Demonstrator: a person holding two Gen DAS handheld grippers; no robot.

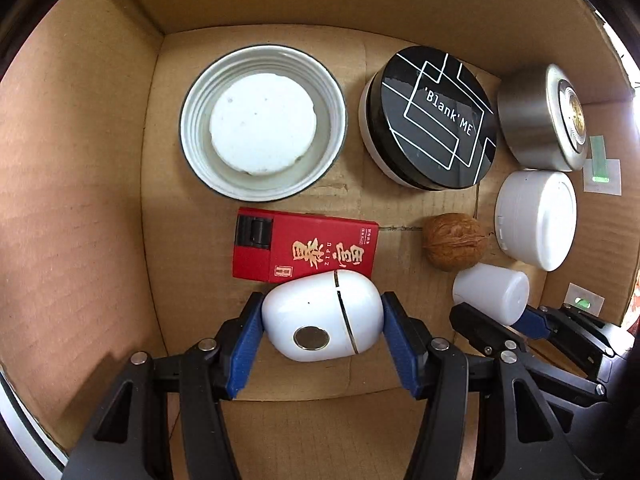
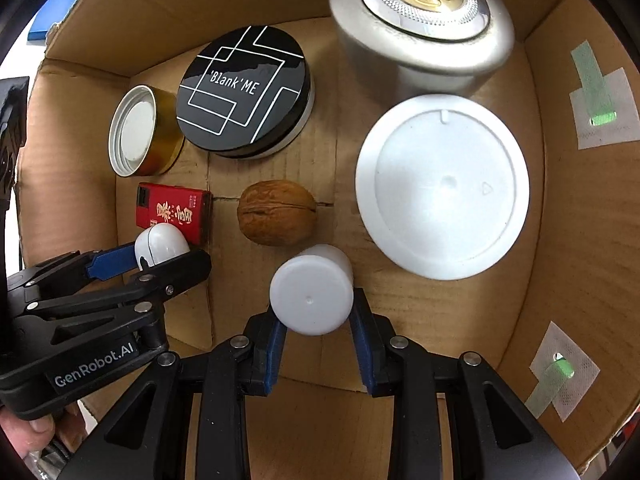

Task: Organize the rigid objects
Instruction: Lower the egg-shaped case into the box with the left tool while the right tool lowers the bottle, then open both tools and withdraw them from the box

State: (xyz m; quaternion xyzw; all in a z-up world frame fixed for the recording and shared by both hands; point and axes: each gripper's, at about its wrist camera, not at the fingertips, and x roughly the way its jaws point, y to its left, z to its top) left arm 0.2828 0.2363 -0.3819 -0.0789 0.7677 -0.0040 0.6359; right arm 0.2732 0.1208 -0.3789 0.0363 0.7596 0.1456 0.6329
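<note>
White earbud case [image 1: 322, 316] sits between the left gripper [image 1: 322, 320] jaws, blue pads touching both sides: clamped, inside the cardboard box [image 1: 80, 200]. Just ahead of those jaws, touching the case: red box [image 1: 306, 250]. Further ahead: open gold-walled tin [image 1: 262, 122] and black "Blank'ME" compact [image 1: 430, 118].

Right gripper [image 2: 316, 320] jaws are closed on the small white cap [image 2: 312, 290], pads on both sides. Ahead of them: walnut [image 2: 276, 213]. Ahead-right: white round lid [image 2: 442, 186], then silver container [image 2: 424, 24] beyond. Left gripper is beside the right one, on its left.
</note>
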